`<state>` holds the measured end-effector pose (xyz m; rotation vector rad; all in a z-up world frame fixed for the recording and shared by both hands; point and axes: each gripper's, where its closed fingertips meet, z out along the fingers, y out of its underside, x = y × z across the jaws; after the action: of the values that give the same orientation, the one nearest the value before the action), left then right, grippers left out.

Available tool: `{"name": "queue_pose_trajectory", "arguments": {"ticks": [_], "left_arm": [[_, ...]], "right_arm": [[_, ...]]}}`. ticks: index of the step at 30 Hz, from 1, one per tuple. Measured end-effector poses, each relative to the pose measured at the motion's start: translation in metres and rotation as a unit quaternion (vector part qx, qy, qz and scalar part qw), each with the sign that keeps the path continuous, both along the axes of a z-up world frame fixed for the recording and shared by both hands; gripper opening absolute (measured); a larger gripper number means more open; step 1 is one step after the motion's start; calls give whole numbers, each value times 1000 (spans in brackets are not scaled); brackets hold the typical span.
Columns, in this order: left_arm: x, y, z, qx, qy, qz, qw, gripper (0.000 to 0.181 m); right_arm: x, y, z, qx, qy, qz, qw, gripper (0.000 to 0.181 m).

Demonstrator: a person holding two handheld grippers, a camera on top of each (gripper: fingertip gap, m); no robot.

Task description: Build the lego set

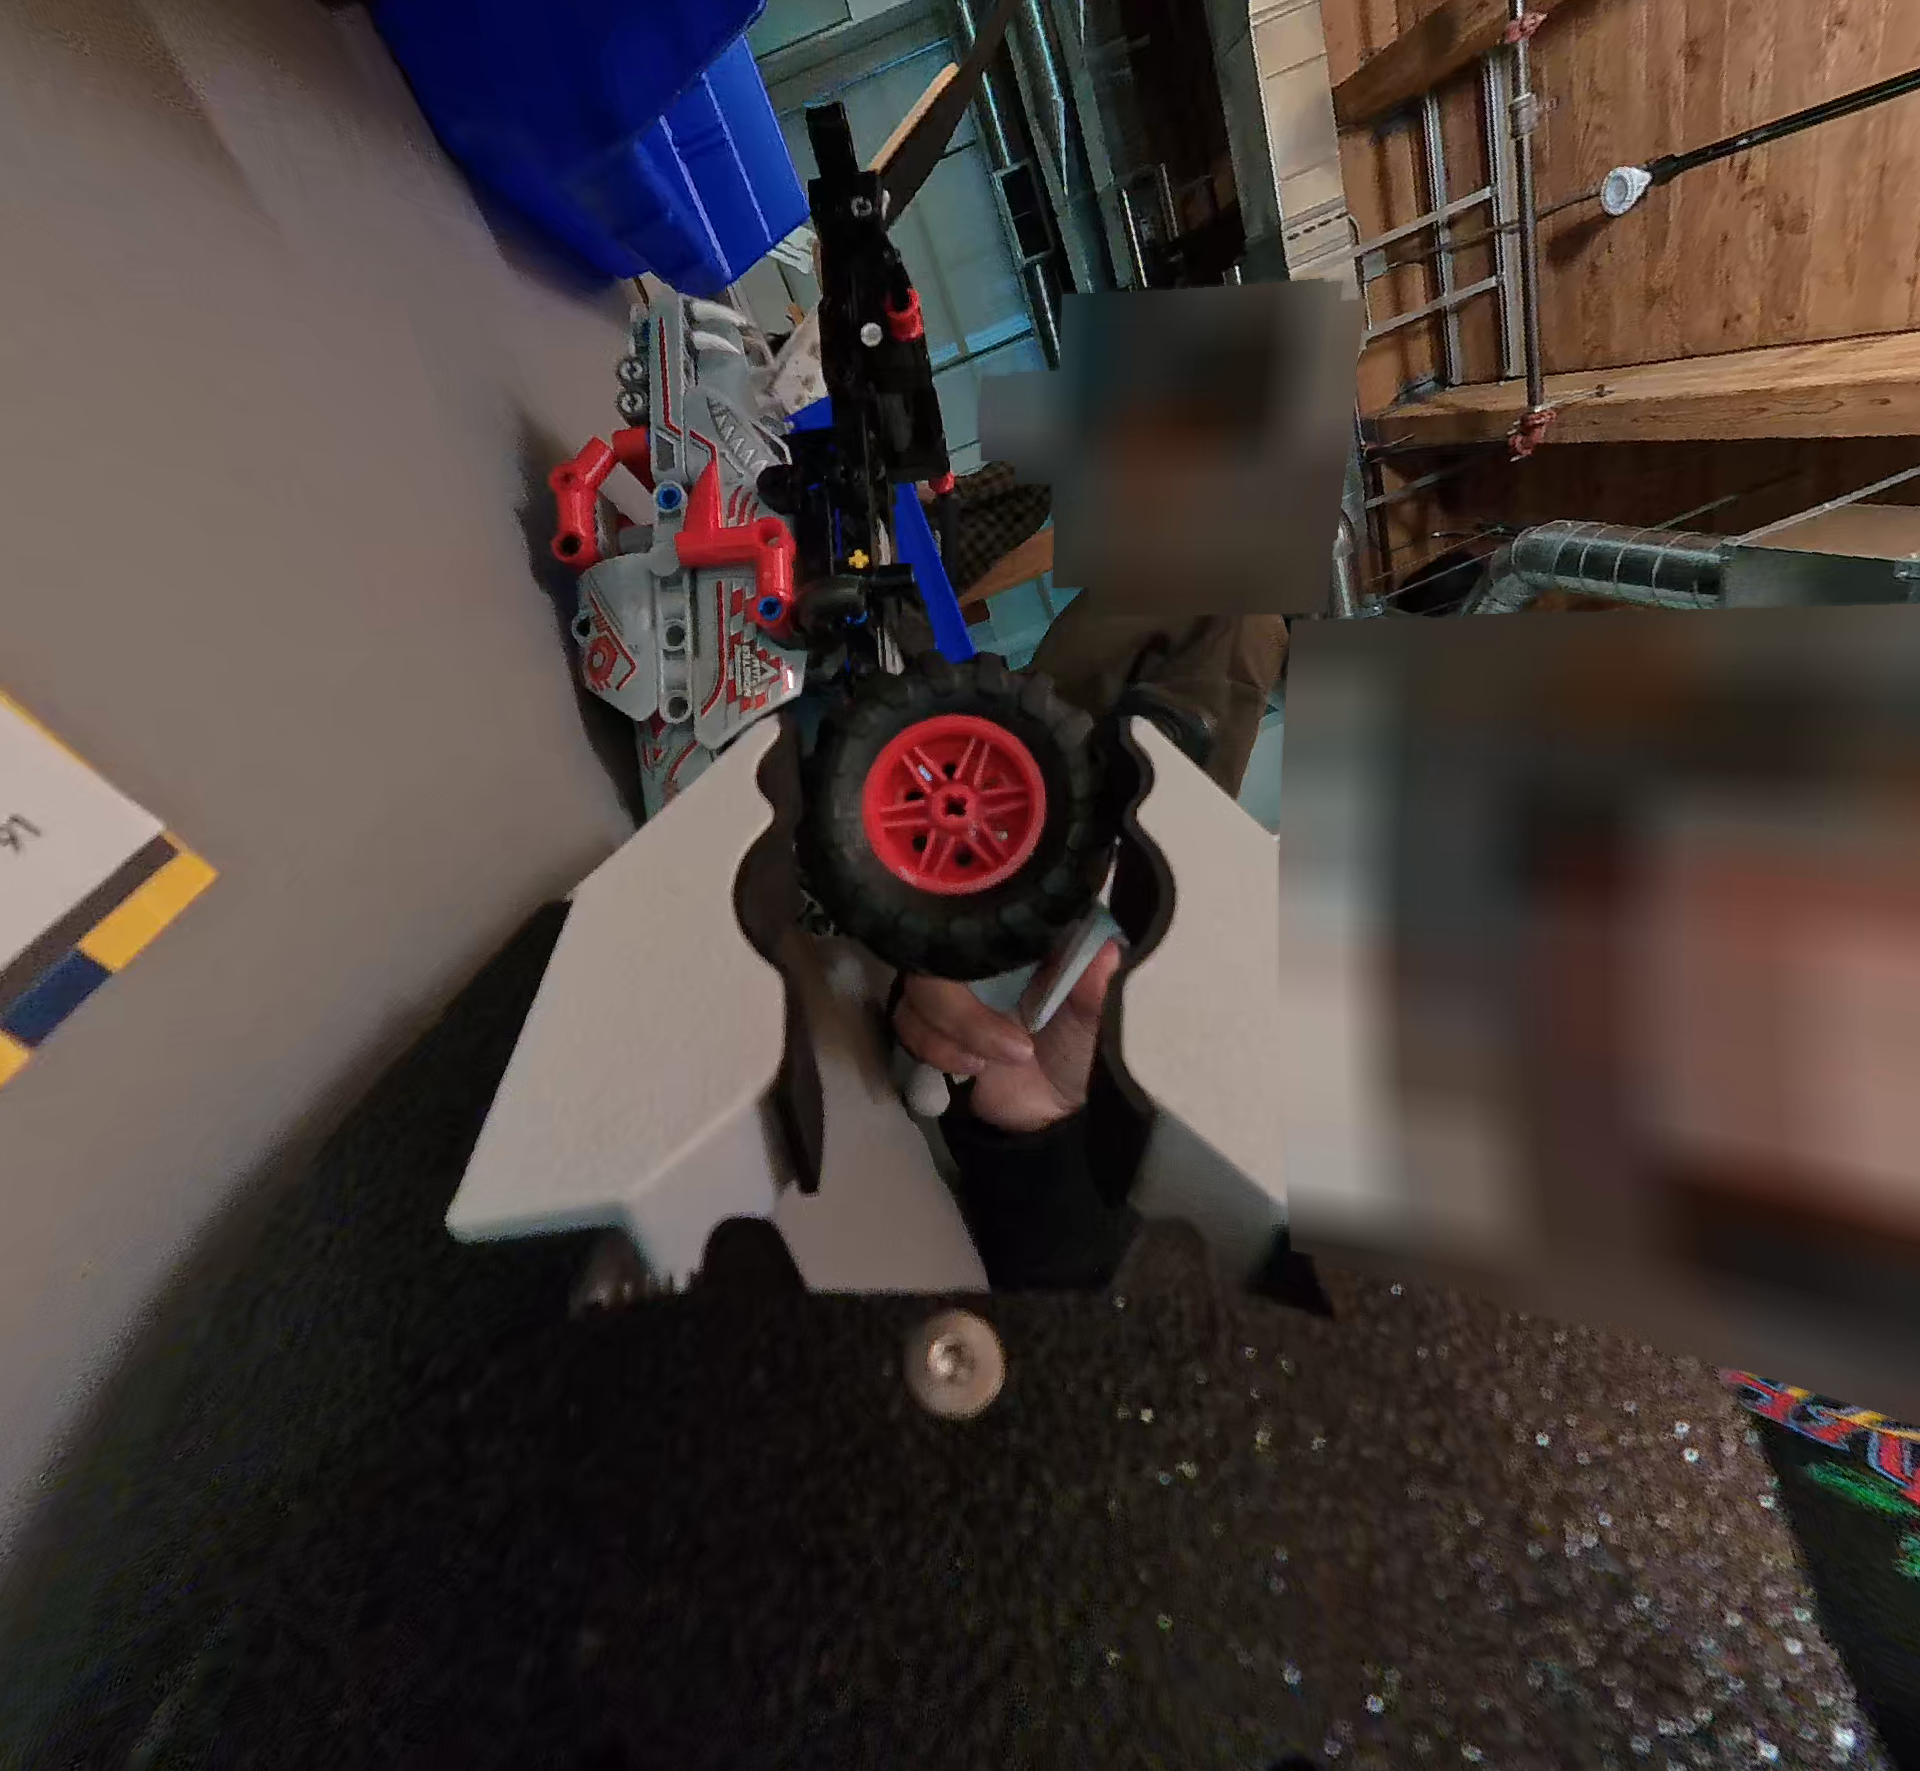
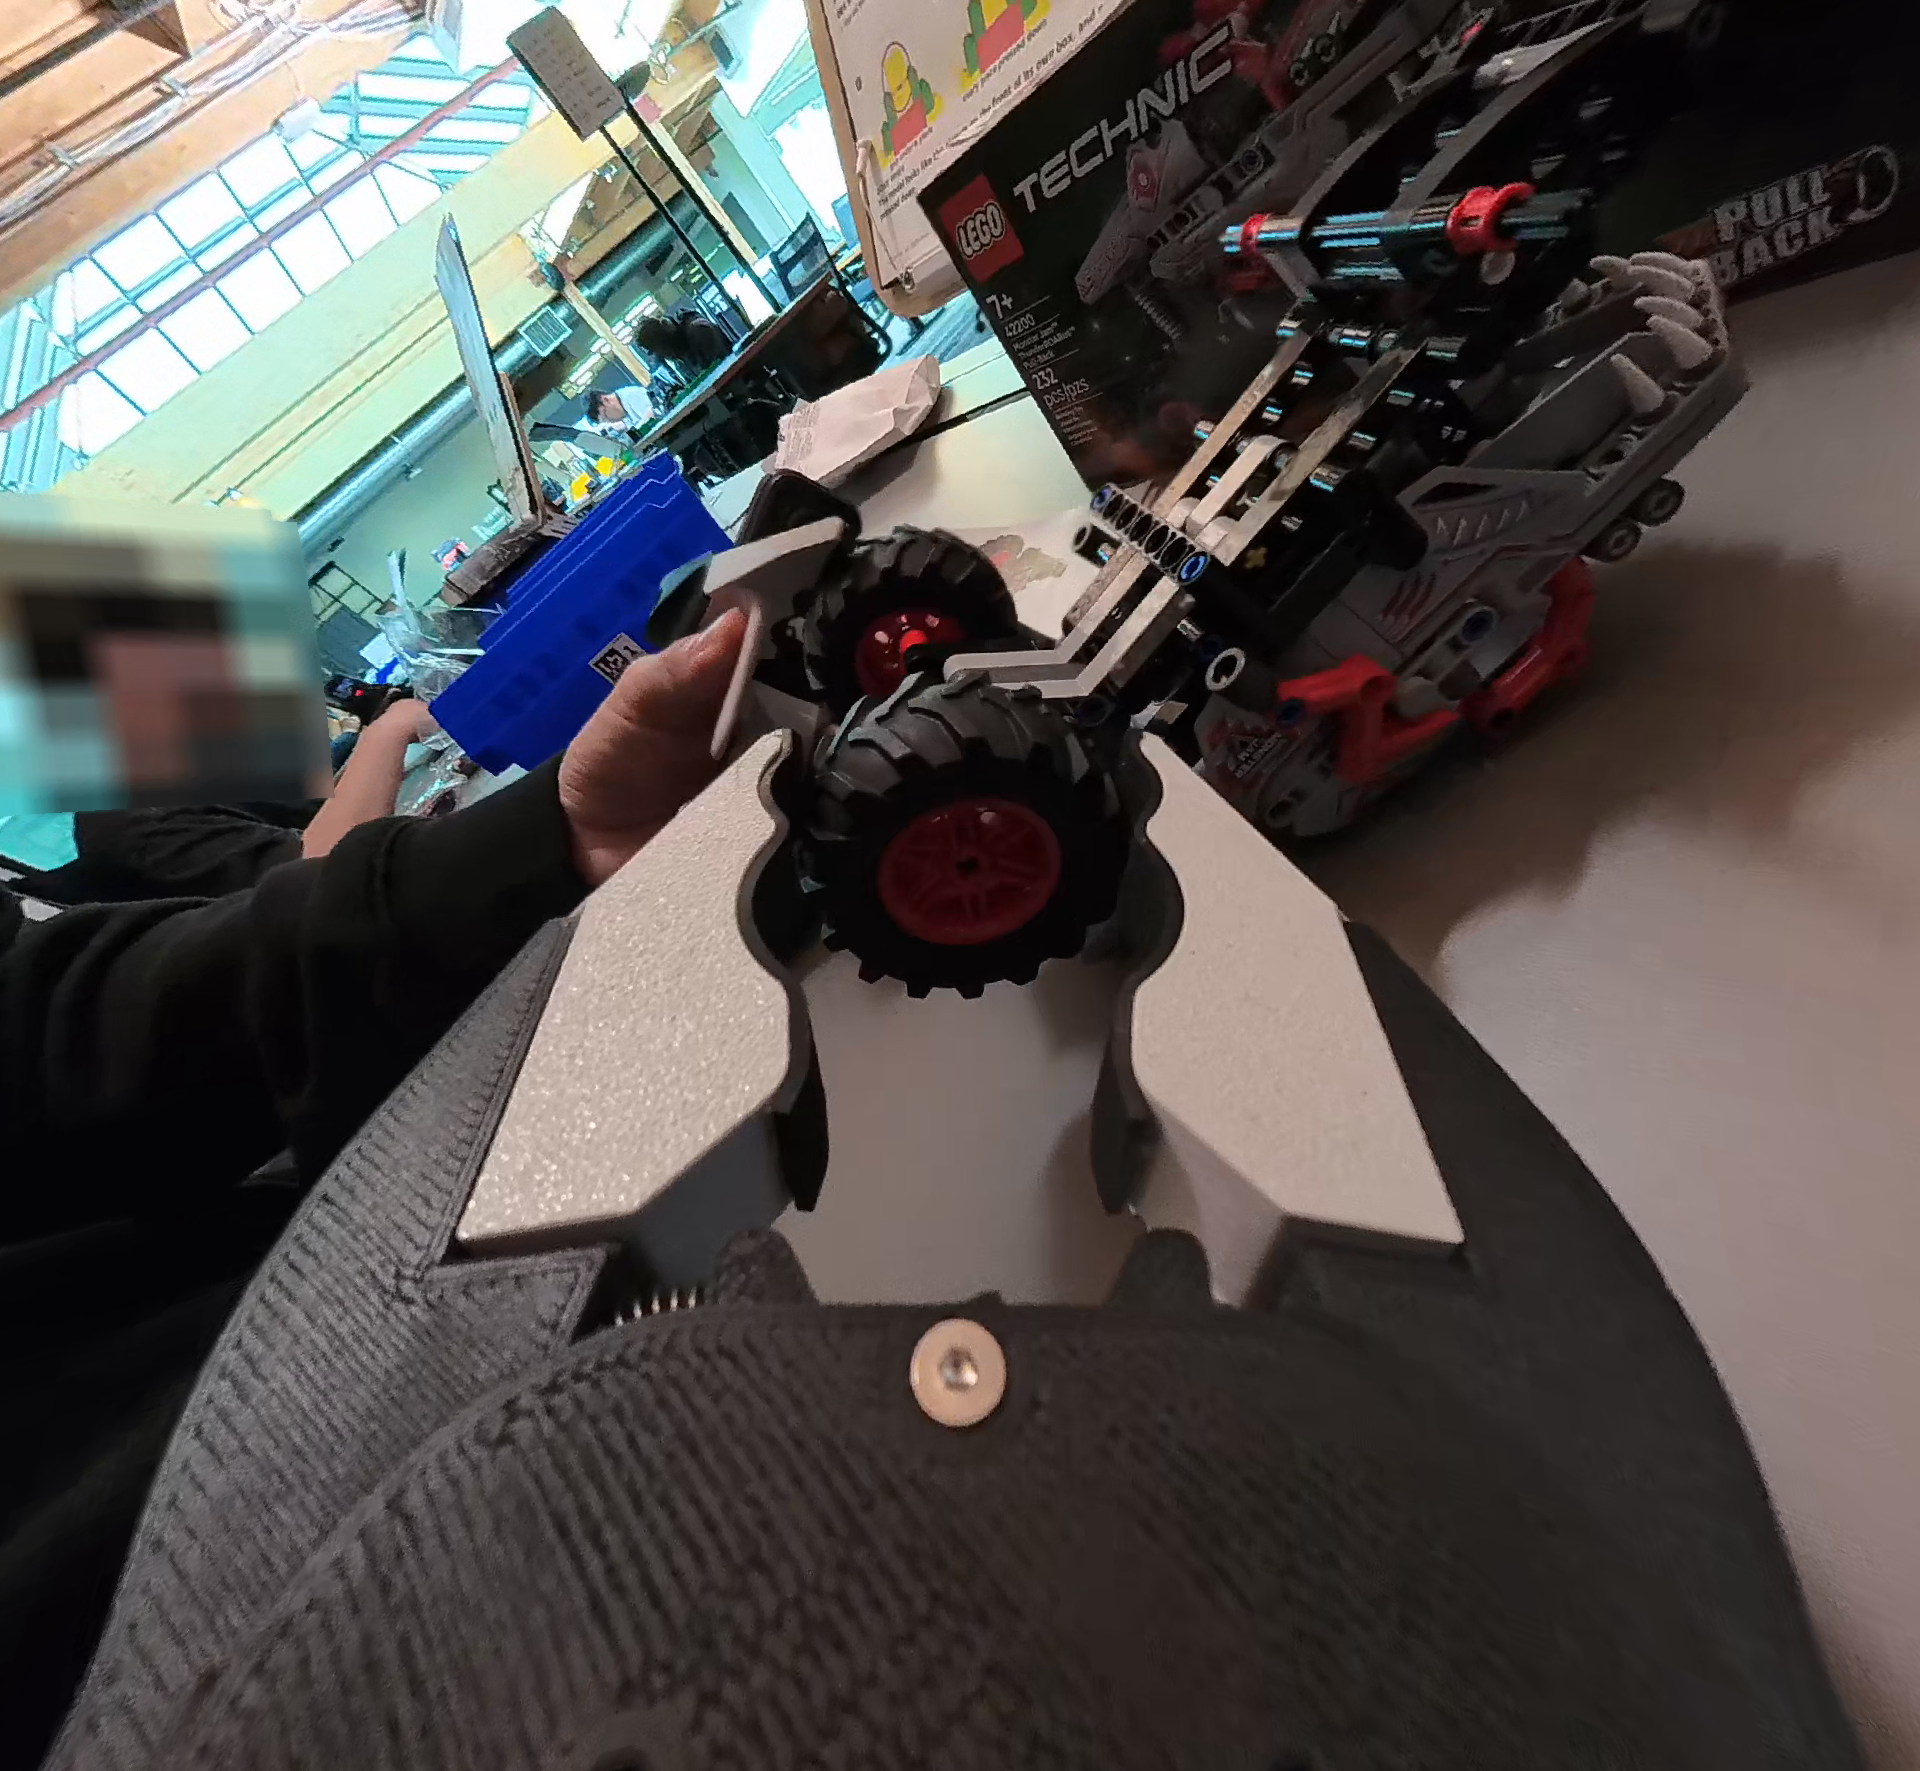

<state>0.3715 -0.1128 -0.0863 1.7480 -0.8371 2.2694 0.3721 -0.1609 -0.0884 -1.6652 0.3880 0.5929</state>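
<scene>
Left wrist view: left gripper (image 1: 951, 822) is clamping a red-hubbed wheel (image 1: 954, 817) by its tread, hub facing the camera; truck model (image 1: 717, 558) is lying just beyond, up-left.

Right wrist view: right gripper (image 2: 966, 864) is pinching a second wheel (image 2: 966, 874); the truck's chassis (image 2: 1382, 516) is sitting ahead-right, with the left gripper's wheel (image 2: 909, 620) nearer to it.

Bare table (image 2: 1662, 890) lies open at three o'clock. The truck (image 2: 1455, 578) and box (image 2: 1195, 215) block one o'clock; blue bins (image 2: 582, 609) crowd ten.
</scene>
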Motion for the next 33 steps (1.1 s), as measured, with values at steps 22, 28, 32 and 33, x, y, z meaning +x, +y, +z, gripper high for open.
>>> {"name": "queue_pose_trajectory", "arguments": {"ticks": [22,28,32,33], "left_arm": [[1,7,-3,-43,17,49,998,56],[2,7,-5,-39,23,37,998,57],[3,7,-5,-39,23,30,999,57],[2,7,-4,-40,23,30,999,57]], "right_arm": [[3,4,2,8,6,-39,999,58],[1,3,2,10,13,-28,999,58],[2,3,2,11,19,-27,999,58],[2,3,2,11,20,-26,999,58]]}}
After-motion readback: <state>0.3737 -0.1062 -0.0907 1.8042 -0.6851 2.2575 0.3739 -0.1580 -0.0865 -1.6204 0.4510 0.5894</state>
